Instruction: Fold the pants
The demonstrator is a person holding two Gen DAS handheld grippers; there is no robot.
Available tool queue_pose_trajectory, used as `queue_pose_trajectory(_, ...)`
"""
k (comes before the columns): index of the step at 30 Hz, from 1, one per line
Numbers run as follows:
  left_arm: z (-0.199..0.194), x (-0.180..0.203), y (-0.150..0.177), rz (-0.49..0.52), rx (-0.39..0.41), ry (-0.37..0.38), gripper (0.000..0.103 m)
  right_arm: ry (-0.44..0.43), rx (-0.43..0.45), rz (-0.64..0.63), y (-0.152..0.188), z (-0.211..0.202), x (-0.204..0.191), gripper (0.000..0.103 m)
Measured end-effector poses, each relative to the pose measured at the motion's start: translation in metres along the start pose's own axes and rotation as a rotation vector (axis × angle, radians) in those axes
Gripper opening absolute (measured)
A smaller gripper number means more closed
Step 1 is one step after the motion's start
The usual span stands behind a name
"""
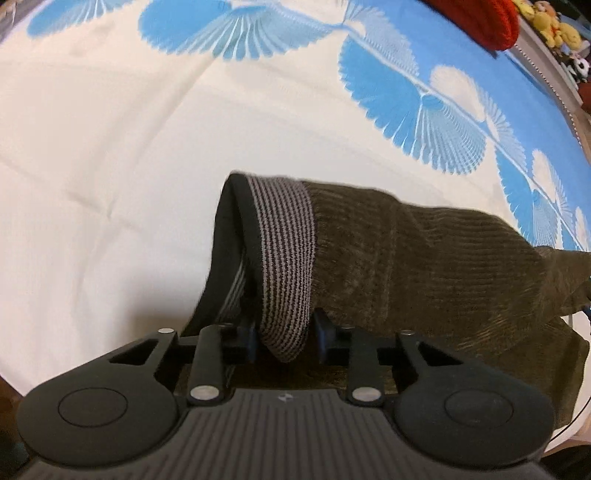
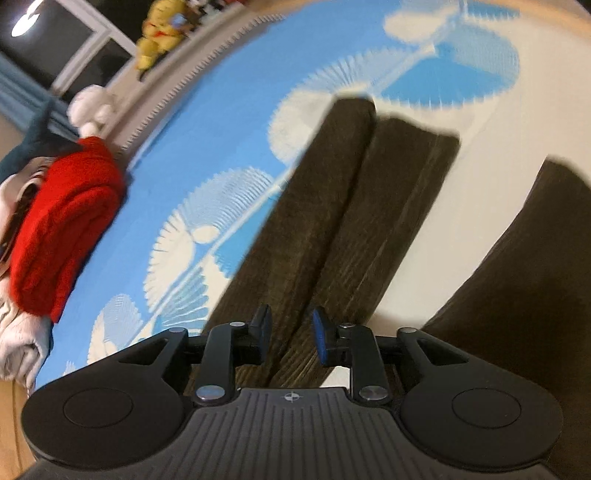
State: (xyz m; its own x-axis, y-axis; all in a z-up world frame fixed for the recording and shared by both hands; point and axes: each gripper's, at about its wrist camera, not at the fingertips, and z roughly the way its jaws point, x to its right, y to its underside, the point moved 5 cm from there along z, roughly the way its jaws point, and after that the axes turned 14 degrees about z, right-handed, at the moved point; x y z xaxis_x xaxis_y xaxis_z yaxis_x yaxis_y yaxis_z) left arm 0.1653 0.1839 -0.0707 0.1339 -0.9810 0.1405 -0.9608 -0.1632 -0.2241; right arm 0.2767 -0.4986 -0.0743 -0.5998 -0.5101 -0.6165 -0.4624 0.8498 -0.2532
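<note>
The pants are dark olive corduroy with a grey-and-black striped elastic waistband. In the left wrist view the waistband stands up in a loop between the fingers of my left gripper, whose jaws are apart with the band hanging in the gap. In the right wrist view the two pant legs lie side by side on the bedspread, running away from my right gripper. Its jaws are open just above the legs. More of the pants shows at the right.
The bed has a cream bedspread with blue fan prints. A folded red garment lies on other clothes at the bed's edge; it also shows in the left wrist view. Plush toys sit on a ledge beyond.
</note>
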Motion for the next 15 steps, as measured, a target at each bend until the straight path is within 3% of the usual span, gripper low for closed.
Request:
queue_pose_trajectory(8,-0.010,0.000,-0.007,0.009,0.035,-0.008,0.030,0.026,-0.014,0.007,-0.003,0.053,-0.005,0.037)
queue_pose_trajectory(11,-0.010,-0.001,-0.007,0.017,0.034,0.002,0.030,-0.002,0.011,0.008,-0.007,0.058,-0.010,0.037)
queue_pose_trajectory(13,-0.009,0.000,-0.008,0.022,0.036,0.005,0.030,-0.018,0.026,-0.010,-0.010,0.059,-0.013,0.023)
queue_pose_trajectory(14,-0.010,0.000,-0.008,0.025,0.036,0.006,0.030,-0.013,0.035,-0.027,-0.012,0.057,-0.015,0.003)
queue_pose_trajectory(15,-0.011,0.000,-0.008,0.028,0.040,0.007,0.030,-0.017,0.049,-0.039,-0.014,0.052,-0.017,0.003)
